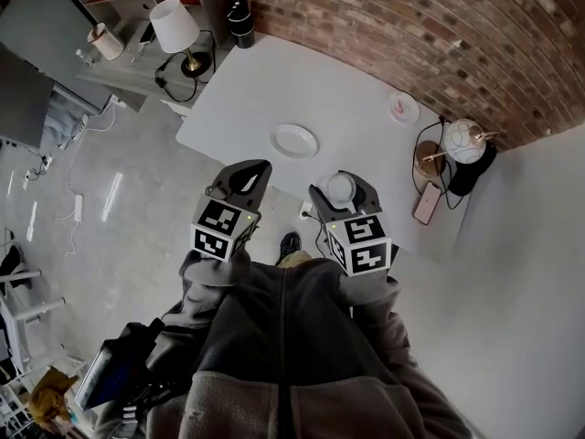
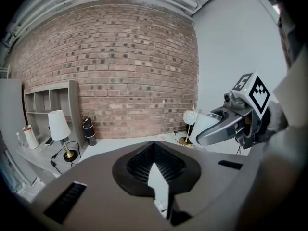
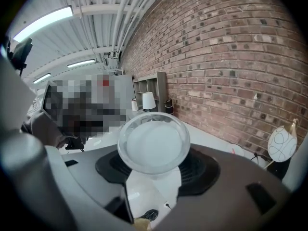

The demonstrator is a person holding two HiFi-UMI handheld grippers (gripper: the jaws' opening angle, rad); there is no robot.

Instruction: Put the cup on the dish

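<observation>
A translucent white cup (image 1: pixel 341 188) is held upright in my right gripper (image 1: pixel 341 180), whose jaws are shut on its sides, above the near edge of the white table (image 1: pixel 366 90). In the right gripper view the cup (image 3: pixel 154 144) fills the space between the jaws, its mouth facing the camera. The empty white dish (image 1: pixel 294 140) lies on the table just beyond and left of the cup. My left gripper (image 1: pixel 254 166) hangs to the left of the right one, off the table's near edge, shut and empty. From the left gripper view the cup (image 2: pixel 206 125) shows in the right gripper (image 2: pixel 219 129).
A small pink saucer (image 1: pixel 402 108) lies at the table's far right. A globe lamp (image 1: pixel 462 143) and a phone (image 1: pixel 427 202) are at the right end, a black cylinder (image 1: pixel 239 21) at the far left corner. A white-shaded lamp (image 1: pixel 174 26) stands on a side shelf.
</observation>
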